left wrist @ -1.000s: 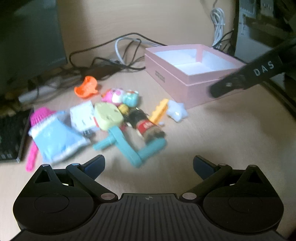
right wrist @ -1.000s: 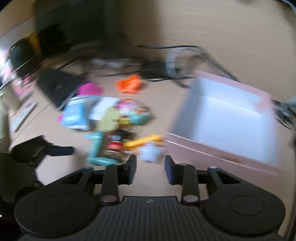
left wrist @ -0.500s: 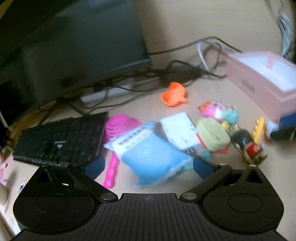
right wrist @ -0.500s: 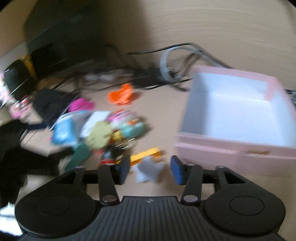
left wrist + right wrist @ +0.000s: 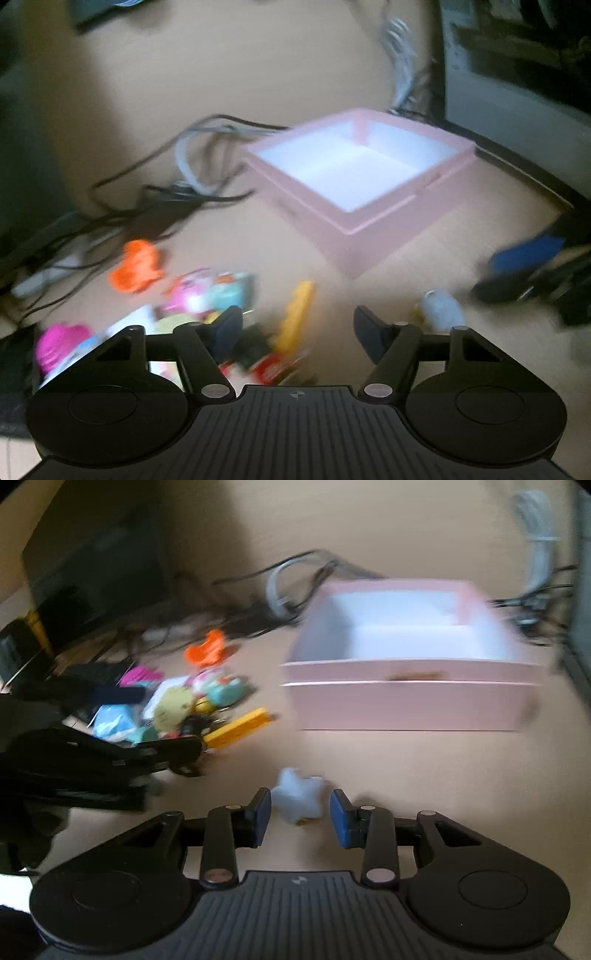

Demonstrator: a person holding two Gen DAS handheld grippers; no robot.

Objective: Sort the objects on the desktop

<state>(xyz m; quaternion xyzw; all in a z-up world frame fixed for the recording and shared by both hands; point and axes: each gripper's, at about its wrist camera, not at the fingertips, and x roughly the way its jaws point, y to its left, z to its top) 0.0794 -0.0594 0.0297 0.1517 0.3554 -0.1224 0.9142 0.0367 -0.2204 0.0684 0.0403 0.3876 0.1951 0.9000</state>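
Right claw (image 5: 300,818), just closing, flanked the pale star toy (image 5: 301,797) on the bench (image 5: 424,775), contact unclear; pink box (image 5: 406,705) at one o'clock. Left claw (image 5: 297,330), just narrowing yet open, held nothing above the toy pile (image 5: 207,295).
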